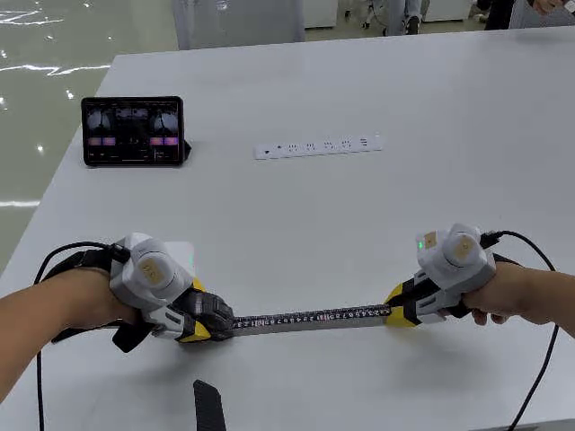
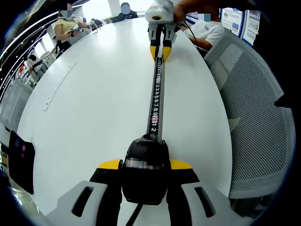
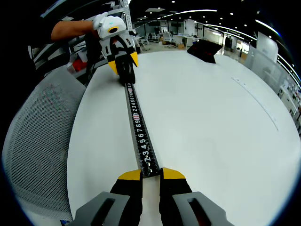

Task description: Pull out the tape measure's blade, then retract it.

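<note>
Found the tape measure case (image 2: 146, 181) low on the white table (image 1: 359, 206), near its front edge, pinched from both sides by the jaws of the left gripper (image 1: 212, 321). Noted the blade (image 1: 310, 317) drawn out flat along the tabletop, numbers up, spanning from the case to the right gripper (image 1: 401, 314). Recorded that gripper's jaws pressed together on the blade's end, low figures legible just ahead of the yellow tips in the right gripper view. Cannot confirm the end hook itself, presumably hidden between the jaws. Noted the two grippers well apart, blade straight, no kink or twist seen. Logged a tablet (image 1: 133, 131) and a power strip (image 1: 319, 145) farther back, well clear of the work.

Judged the pull-out step at or near its finish, retraction not yet begun. For the next move, recommend holding the case clamped and walking the blade end back toward it in line with the blade. Advise against letting go outright, to avoid whip from a free spring return.
</note>
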### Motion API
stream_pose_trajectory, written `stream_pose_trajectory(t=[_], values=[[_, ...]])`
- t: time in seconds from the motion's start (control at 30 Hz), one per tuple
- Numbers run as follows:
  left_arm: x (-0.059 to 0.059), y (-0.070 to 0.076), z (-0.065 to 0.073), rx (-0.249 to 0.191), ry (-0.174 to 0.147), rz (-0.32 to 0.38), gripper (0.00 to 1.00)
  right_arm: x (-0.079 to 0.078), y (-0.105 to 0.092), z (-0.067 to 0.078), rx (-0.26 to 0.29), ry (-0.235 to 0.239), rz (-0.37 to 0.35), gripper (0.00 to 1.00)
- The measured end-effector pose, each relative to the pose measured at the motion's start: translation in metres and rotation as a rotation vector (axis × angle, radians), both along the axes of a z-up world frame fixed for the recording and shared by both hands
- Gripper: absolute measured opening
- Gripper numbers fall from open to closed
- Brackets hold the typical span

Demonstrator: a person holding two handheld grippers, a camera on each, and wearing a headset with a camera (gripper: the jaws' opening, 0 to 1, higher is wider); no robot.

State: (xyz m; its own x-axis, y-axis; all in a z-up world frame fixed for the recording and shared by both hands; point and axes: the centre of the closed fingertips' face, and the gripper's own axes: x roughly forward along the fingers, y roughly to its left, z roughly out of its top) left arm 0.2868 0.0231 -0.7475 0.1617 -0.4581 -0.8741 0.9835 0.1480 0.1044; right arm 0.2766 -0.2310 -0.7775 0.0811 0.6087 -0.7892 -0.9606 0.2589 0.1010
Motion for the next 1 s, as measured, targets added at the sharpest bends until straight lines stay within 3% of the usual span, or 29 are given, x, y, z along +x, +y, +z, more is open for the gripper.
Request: stream_pose_trajectory(t=[1.0], values=[[0.0032, -0.0004, -0.0026, -0.01, -0.011, 0.0, 0.31, 0.0028, -0.0025, -0.0018, -0.02, 0.014, -0.01, 0.1]])
